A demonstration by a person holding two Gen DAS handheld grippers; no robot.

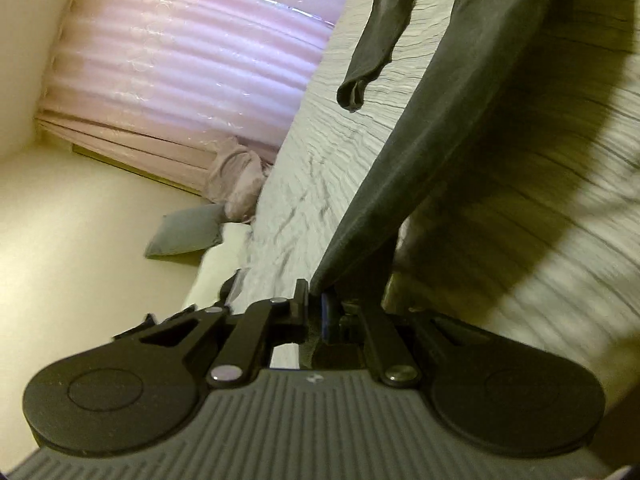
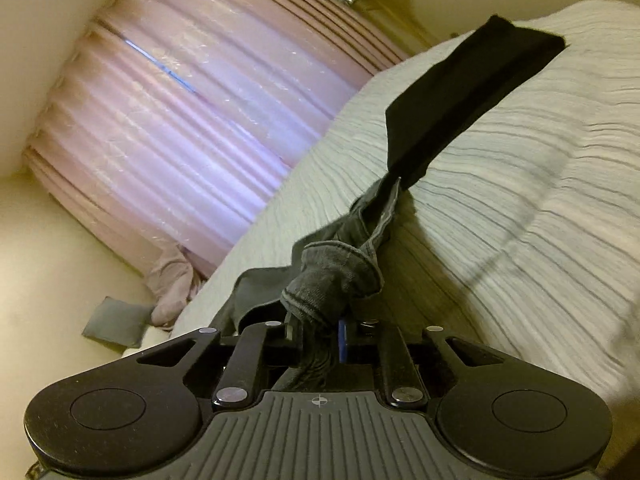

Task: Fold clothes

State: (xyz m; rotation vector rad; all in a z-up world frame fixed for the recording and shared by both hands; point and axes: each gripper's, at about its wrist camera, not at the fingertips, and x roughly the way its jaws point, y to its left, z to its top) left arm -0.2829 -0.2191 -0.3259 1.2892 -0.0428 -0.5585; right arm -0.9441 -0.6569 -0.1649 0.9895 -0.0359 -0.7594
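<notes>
A dark grey garment (image 1: 432, 128) stretches taut from my left gripper (image 1: 314, 300) up across the bed, and one sleeve (image 1: 372, 48) hangs loose from it. The left jaws are shut on the garment's edge. In the right wrist view my right gripper (image 2: 316, 328) is shut on a bunched, seamed fold of grey cloth (image 2: 332, 280). Beyond that bunch a black strip of cloth (image 2: 472, 92) rises stretched above the bedspread. Whether the black strip belongs to the same garment I cannot tell.
A bed with a pale ribbed bedspread (image 1: 320, 152) (image 2: 520, 200) fills the right side of both views. Pink curtains (image 1: 192, 64) (image 2: 180, 112) hang beyond its edge, gathered on the floor. A grey cushion (image 1: 184, 232) (image 2: 116, 320) lies on the cream floor beside the bed.
</notes>
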